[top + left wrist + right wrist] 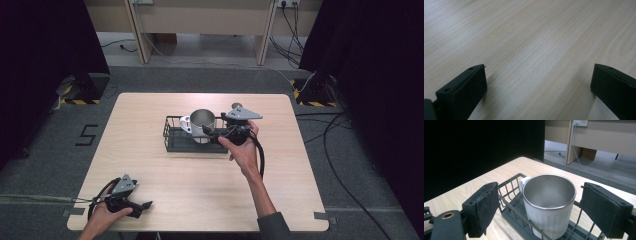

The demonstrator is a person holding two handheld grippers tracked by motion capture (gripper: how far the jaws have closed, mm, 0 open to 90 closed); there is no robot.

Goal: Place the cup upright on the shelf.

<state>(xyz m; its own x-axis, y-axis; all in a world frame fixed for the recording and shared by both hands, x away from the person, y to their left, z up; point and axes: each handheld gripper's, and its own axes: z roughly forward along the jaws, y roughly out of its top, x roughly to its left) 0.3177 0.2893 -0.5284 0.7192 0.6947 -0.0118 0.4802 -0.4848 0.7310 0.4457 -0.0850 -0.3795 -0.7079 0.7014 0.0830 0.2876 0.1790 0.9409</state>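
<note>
A white mug (pixel 201 122) with a steel inside stands upright in a black wire basket (pixel 172 139) at the middle of the table. In the right gripper view the mug (pixel 549 205) sits between my right gripper's (pixel 540 192) two pads, which stand apart from its sides, so the gripper is open. From the high view, my right gripper (pixel 210 132) reaches at the mug from the right, over the basket's end. My left gripper (pixel 145 205) lies at the table's front left corner. It is open over bare wood (pixel 537 82).
The light wooden table (pixel 200 185) has bare room in front of and to both sides of the basket (pixel 510 186). Black curtains flank the scene. Cables run over the grey floor at the right (pixel 340 150). A wooden desk leg (pixel 137 30) stands behind the table.
</note>
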